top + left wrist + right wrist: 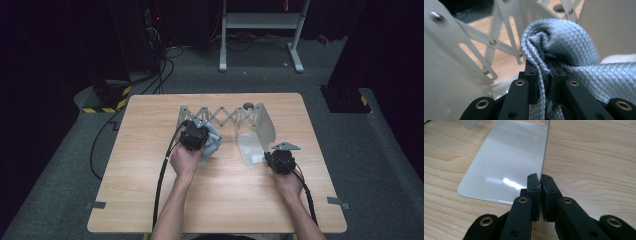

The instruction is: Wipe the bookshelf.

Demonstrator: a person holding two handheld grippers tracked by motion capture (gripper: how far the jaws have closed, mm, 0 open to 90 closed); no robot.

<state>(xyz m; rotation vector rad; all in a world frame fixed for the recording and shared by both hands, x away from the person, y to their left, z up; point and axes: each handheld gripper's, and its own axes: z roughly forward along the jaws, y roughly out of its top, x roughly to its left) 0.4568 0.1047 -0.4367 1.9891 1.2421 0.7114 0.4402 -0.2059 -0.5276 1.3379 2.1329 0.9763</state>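
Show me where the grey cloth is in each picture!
High view: the grey cloth sits left of the table's middle, clamped in the left gripper.
Left gripper view: it bulges up from between the shut jaws, centre and right.
Right gripper view: I can't find the cloth there.
Shared landmark: the pale metal folding rack, whose flat plate lies before the right gripper.

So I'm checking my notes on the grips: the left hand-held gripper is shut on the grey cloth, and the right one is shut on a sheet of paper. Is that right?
Not quite. The left hand-held gripper is shut on the grey cloth, but the right hand-held gripper pinches the edge of the metal plate, not paper. The right gripper view shows it.
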